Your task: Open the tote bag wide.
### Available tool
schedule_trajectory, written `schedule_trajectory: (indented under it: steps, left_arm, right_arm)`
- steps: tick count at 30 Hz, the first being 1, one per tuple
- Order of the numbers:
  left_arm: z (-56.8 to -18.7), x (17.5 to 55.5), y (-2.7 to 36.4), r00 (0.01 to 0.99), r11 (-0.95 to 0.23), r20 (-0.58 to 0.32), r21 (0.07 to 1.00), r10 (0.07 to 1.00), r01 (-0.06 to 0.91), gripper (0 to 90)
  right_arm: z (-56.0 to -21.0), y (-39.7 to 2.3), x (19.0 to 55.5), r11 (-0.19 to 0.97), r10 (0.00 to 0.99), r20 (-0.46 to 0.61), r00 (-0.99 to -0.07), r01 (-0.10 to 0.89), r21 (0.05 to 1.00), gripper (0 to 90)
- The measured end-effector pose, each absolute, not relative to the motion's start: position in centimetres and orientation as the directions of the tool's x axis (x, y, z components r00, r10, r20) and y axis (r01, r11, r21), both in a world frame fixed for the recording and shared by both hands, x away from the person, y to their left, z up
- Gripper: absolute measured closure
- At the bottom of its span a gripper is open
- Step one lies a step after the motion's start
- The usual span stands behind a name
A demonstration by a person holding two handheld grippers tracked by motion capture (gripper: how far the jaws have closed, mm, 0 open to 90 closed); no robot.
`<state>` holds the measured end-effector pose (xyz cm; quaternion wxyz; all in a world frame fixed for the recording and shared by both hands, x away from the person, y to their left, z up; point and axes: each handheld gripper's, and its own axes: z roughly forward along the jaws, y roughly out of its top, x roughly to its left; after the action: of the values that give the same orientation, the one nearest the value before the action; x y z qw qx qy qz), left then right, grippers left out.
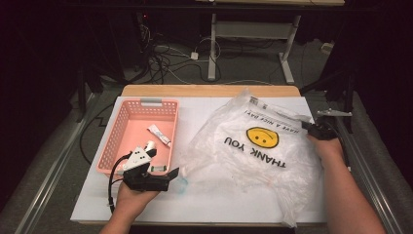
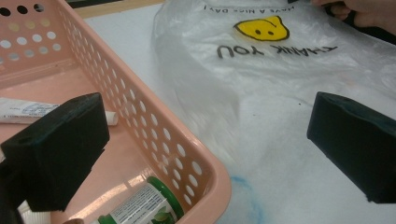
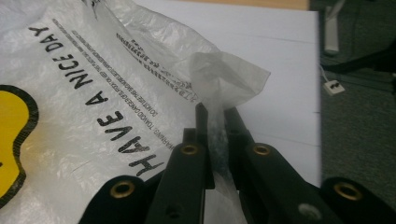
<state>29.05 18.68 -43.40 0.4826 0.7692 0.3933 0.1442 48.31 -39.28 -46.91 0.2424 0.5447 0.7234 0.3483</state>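
Plastic bag (image 1: 253, 146) lies flat on the white table (image 1: 204, 200), right beside the pink basket (image 1: 127, 127). Right gripper (image 3: 215, 122) pinches its far corner tight, while left gripper (image 1: 171, 176) waits wide apart near the basket. Tubes (image 1: 159, 134) sit in the basket, so packing looks not yet begun.

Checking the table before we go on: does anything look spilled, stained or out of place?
A faint blue smear marks the white table cover beside the pink basket, near the plastic bag's edge. It looks like a stain; what it is cannot be told. Nothing else stands out.
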Motion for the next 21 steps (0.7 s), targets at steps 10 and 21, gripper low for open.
schedule_trajectory:
  steps: [10, 21]
  left_arm:
    - [-43.3, 29.0, 18.6, 0.652, -0.229, -0.153, 0.856, 0.743, 0.463, 0.0]
    - [-43.5, 29.1, 18.0, 0.664, -0.241, -0.149, 0.855, 0.733, 0.458, 0.0]
  right_arm:
    - [-45.5, -42.3, 47.1, 0.099, 0.985, 0.009, -0.174, 0.6, 0.794, 89.2]
    - [-46.2, -41.0, 41.5, 0.177, 0.972, -0.048, -0.232, 0.579, 0.796, 83.0]
